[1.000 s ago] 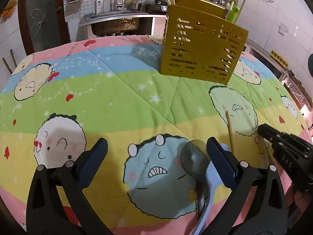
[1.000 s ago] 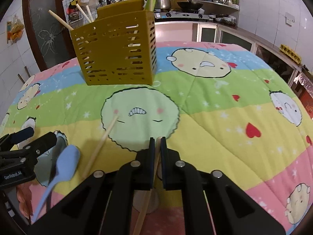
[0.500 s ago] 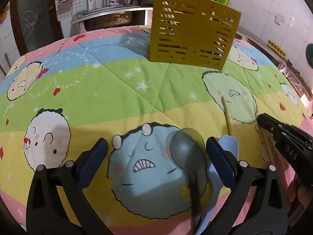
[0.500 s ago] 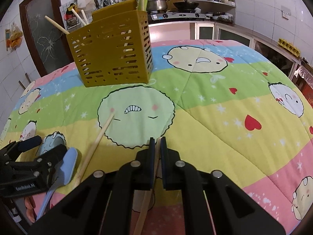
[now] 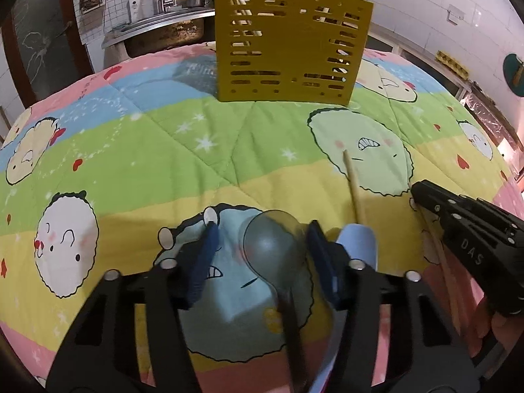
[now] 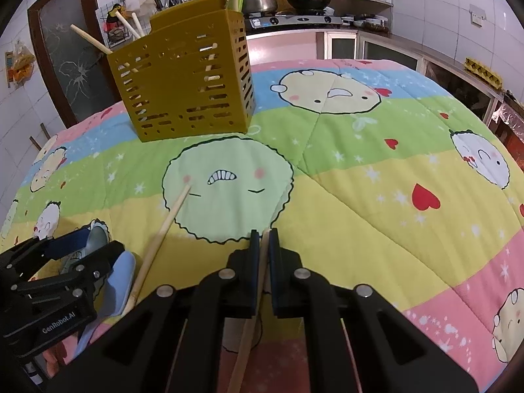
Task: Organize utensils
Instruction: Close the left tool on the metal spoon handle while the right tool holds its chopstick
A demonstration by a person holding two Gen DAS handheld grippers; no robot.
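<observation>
A grey spoon (image 5: 271, 245) lies on the patterned quilt between the fingers of my left gripper (image 5: 262, 245), which is half closed around its bowl with gaps on both sides. A light blue spoon (image 5: 358, 239) lies just right of it, next to a loose wooden chopstick (image 5: 353, 190). My right gripper (image 6: 263, 245) is shut on a second wooden chopstick (image 6: 252, 321), low over the quilt. The yellow slotted utensil basket (image 6: 183, 78) stands at the far side, holding several chopsticks. In the right wrist view the left gripper (image 6: 82, 252) sits at the lower left.
The quilt (image 6: 376, 170) covers a round table whose edges fall away on all sides. A sink (image 5: 157, 29) and kitchen counters with a stove (image 6: 294, 16) stand behind the table.
My left gripper has moved forward over the grey spoon and its fingers have narrowed around the bowl. My right gripper has stayed shut on its chopstick and hardly moved.
</observation>
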